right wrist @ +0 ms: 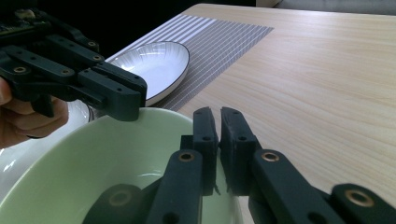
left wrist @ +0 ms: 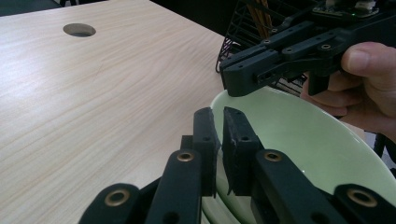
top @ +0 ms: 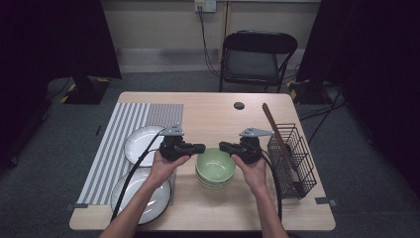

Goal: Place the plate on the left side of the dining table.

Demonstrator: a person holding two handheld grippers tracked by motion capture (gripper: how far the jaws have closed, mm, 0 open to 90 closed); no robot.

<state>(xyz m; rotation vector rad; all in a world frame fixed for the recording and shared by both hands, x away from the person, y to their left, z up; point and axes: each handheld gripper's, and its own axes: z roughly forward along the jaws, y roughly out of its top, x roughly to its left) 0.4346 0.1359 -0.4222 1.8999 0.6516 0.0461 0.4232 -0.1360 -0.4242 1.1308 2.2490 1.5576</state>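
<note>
Green bowl stack (top: 215, 168) sits mid tabletop (top: 213, 116), top bowl empty. Wire basket (top: 292, 158) to its right holds wooden sticks, one long stick leaning out the back. Two empty white plates (top: 141, 144) lie on the striped mat (top: 119, 144) to the left. My left gripper (top: 202, 147) is at the bowl's left rim, jaws nearly together with a thin gap straddling the rim. My right gripper (top: 222, 146) is at the right rim, jaws likewise almost closed over the edge. Can't tell if either actually pinches yet.
</note>
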